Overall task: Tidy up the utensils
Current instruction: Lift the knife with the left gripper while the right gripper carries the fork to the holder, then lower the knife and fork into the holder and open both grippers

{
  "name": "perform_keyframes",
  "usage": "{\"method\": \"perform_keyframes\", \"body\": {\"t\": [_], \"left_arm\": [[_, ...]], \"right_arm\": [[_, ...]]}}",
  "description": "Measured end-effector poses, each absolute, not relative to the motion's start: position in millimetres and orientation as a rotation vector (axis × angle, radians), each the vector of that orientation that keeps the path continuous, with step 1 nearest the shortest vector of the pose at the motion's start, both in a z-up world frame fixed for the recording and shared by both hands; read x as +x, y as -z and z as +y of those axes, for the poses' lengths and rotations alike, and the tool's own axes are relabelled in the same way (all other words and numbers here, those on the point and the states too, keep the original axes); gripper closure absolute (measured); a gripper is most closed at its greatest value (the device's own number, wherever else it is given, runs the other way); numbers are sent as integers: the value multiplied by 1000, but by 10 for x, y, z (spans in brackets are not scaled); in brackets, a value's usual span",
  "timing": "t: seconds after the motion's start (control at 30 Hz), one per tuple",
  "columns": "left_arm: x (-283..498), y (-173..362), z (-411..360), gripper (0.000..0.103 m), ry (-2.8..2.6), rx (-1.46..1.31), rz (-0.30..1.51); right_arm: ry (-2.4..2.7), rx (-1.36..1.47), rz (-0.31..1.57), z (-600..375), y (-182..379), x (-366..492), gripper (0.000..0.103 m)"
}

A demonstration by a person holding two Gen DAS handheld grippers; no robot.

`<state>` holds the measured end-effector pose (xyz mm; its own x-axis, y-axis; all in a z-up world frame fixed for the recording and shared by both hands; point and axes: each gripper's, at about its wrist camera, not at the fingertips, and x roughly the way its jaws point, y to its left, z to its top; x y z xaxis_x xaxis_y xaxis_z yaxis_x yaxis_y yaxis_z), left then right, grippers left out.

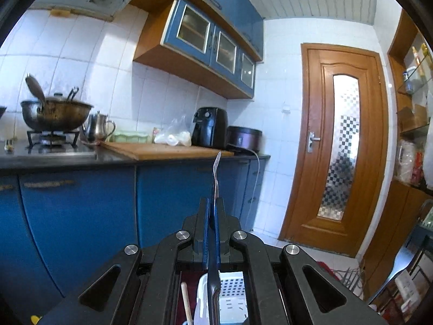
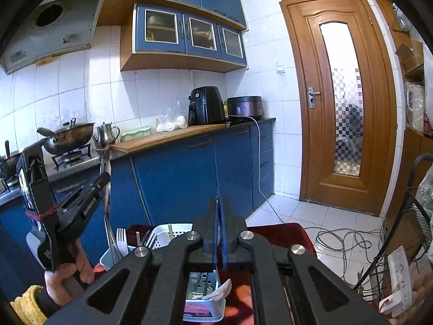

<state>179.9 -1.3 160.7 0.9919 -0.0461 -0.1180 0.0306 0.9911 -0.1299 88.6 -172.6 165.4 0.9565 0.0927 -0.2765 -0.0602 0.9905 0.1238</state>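
I am gripping a metal utensil [image 1: 216, 178] upright in my left gripper [image 1: 213, 211] above the white basket [image 1: 232, 292]; my right gripper [image 2: 219, 216] is pressing its jaws together, empty.

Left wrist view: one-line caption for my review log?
Left gripper shut on a metal utensil, raised above a white basket, facing blue cabinets.
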Motion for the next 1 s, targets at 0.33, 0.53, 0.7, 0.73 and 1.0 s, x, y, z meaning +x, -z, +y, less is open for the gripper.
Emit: {"method": "perform_keyframes", "body": {"t": [0.33, 0.53, 0.7, 0.73, 1.0], "left_arm": [[1853, -1268, 50, 100, 38, -153, 166], [1835, -1124, 69, 100, 52, -149, 200], [1767, -1102, 55, 96, 72, -125, 215], [1754, -1106, 53, 95, 78, -122, 222], [1605, -1214, 57, 72, 109, -114, 244]], "right_arm": [[-131, 69, 364, -1502, -1463, 1107, 99], [-159, 76, 423, -1420, -1335, 1227, 97], [-170, 109, 412, -1447, -1355, 1203, 80], [-175, 117, 410, -1454, -1361, 1192, 80], [-185, 154, 371, -1489, -1472, 1020, 79]]}}
